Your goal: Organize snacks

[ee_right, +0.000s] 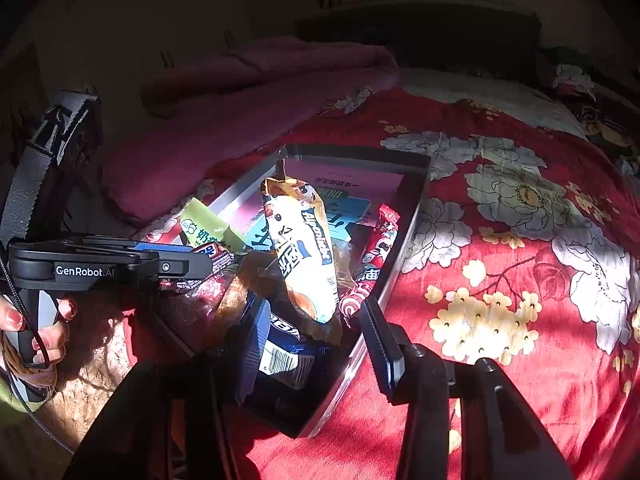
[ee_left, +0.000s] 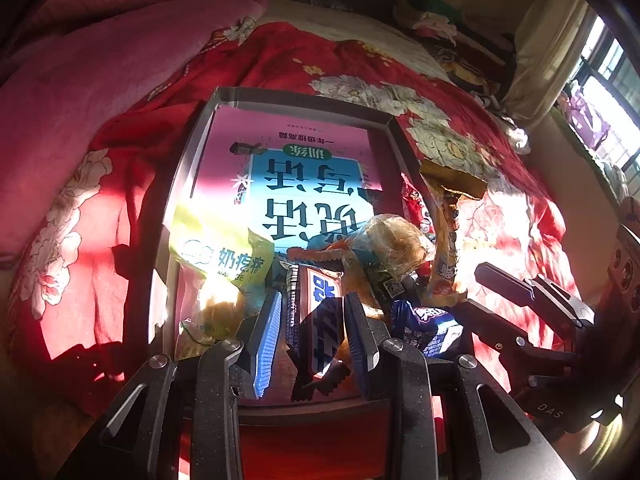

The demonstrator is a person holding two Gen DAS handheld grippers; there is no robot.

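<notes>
We see the left gripper (ee_left: 312, 332) closed on a dark snack bar (ee_left: 316, 320), long axis pointing away; the right gripper (ee_right: 316, 344) stands open beside the box (ee_right: 404, 264).

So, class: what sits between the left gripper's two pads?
A brown chocolate bar in its wrapper, lengthwise between the left gripper pads; left wrist view.

Snack packets crowd the near end of a shallow box (ee_left: 224, 94) on a bed.

The left gripper (ee_left: 314, 334) stands over a dark chocolate bar (ee_left: 316, 312), which lies between its blue-padded fingers (ee_left: 267, 340); whether the pads touch it cannot be told. A yellow-green packet (ee_left: 222, 254) lies to the left, a blue wrapper (ee_left: 430, 326) to the right. The box rests on a red floral quilt (ee_left: 400, 92), with the right gripper (ee_left: 532, 300) at its right edge.
</notes>
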